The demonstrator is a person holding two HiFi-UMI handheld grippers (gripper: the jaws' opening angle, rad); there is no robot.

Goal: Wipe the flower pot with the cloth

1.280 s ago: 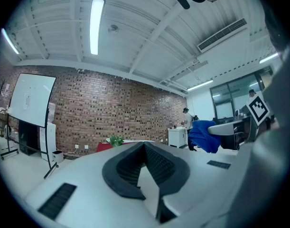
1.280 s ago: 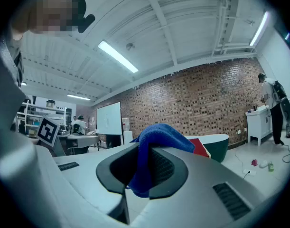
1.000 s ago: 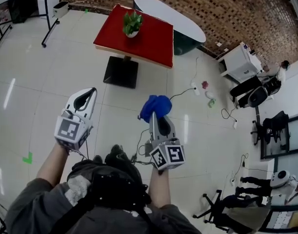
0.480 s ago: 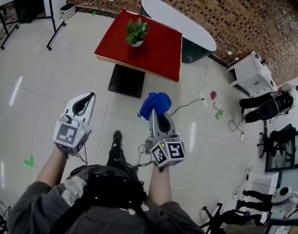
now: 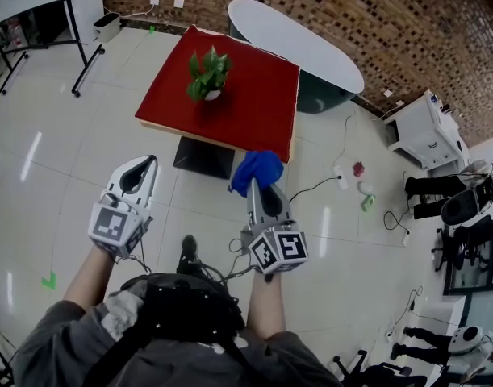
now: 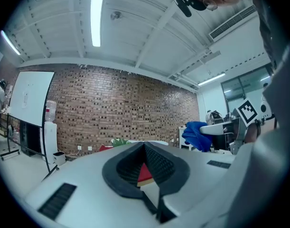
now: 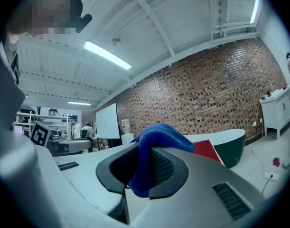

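Note:
The flower pot (image 5: 212, 95), small and white with a green leafy plant, stands on a red square table (image 5: 254, 103) ahead of me. My right gripper (image 5: 259, 190) is shut on a blue cloth (image 5: 256, 170), which bunches over its tips just short of the table's near edge. In the right gripper view the blue cloth (image 7: 156, 144) hangs down between the closed jaws of that gripper (image 7: 145, 170). My left gripper (image 5: 147, 161) is shut and empty, held level to the left of the table's base. Only a sliver of red table (image 6: 145, 175) shows past the left gripper (image 6: 145, 148).
A white oval table (image 5: 298, 35) with a dark green base stands behind the red one. The red table's black foot plate (image 5: 202, 156) rests on the pale tiled floor. Cables and small items (image 5: 355, 176), a white cabinet (image 5: 426, 130) and office chairs (image 5: 464, 208) are at the right. A whiteboard stand (image 5: 77, 35) is at the far left.
Both grippers have travelled forward toward the red table, which now sits nearer and lower in the head view. The blue cloth stays clamped in the right gripper.

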